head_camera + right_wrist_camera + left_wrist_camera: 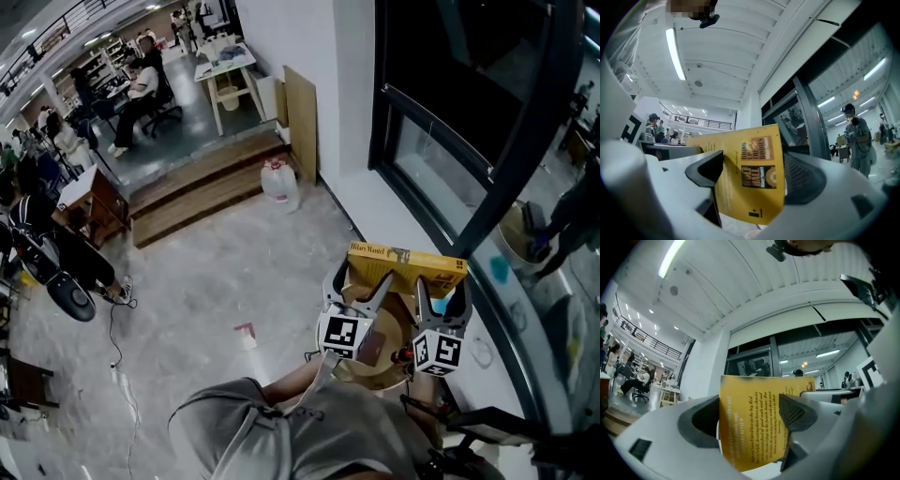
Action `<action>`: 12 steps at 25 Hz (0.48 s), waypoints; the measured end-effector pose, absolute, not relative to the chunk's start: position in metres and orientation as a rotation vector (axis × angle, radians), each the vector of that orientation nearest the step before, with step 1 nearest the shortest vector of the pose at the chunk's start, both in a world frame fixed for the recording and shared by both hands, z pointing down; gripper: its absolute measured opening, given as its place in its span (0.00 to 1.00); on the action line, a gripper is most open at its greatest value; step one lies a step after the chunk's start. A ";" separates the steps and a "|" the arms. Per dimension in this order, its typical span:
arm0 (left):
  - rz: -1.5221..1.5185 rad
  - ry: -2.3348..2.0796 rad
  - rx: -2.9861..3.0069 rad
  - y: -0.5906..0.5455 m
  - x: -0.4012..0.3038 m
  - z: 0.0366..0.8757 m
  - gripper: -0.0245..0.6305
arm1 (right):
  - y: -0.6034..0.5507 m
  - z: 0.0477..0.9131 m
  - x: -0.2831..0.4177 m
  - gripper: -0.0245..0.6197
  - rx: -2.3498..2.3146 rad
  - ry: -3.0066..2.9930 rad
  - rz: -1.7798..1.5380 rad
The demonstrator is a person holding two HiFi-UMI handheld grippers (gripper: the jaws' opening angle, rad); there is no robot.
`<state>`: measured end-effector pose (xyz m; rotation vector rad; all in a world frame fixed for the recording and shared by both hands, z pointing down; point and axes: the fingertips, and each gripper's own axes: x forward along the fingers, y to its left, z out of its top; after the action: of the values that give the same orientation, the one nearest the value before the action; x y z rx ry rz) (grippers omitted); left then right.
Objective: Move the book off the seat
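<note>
Both the left gripper (367,292) and right gripper (435,302) clamp the yellow book (406,268), its cover printed with dark text.

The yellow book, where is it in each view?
Head view: lower right of centre, book gripped by left tool and right tool.
Left gripper view: bottom centre, between that tool's jaws.
Right gripper view: bottom centre, between that tool's jaws.
Shared landmark: dark window frame beyond the book.
</note>
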<state>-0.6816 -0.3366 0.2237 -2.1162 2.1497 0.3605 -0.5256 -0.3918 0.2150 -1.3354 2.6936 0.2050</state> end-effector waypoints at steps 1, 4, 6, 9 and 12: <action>0.353 2.152 -2.107 -0.338 -0.684 0.224 0.63 | -0.394 0.216 -0.528 0.66 -1.328 2.694 0.198; 0.326 2.179 -2.085 -0.344 -0.696 0.231 0.63 | -0.403 0.226 -0.542 0.66 -1.301 2.712 0.163; 0.313 2.203 -2.085 -0.347 -0.701 0.239 0.63 | -0.409 0.233 -0.548 0.66 -1.290 2.731 0.142; 0.299 2.235 -2.107 -0.351 -0.697 0.253 0.63 | -0.413 0.246 -0.543 0.66 -1.300 2.752 0.114; 0.264 2.259 -2.167 -0.347 -0.686 0.277 0.63 | -0.407 0.269 -0.531 0.66 -1.342 2.766 0.062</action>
<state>-0.6856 -0.3474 0.2769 -2.1666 2.2593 0.2638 -0.5312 -0.4070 0.2691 -1.3421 2.7661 0.0617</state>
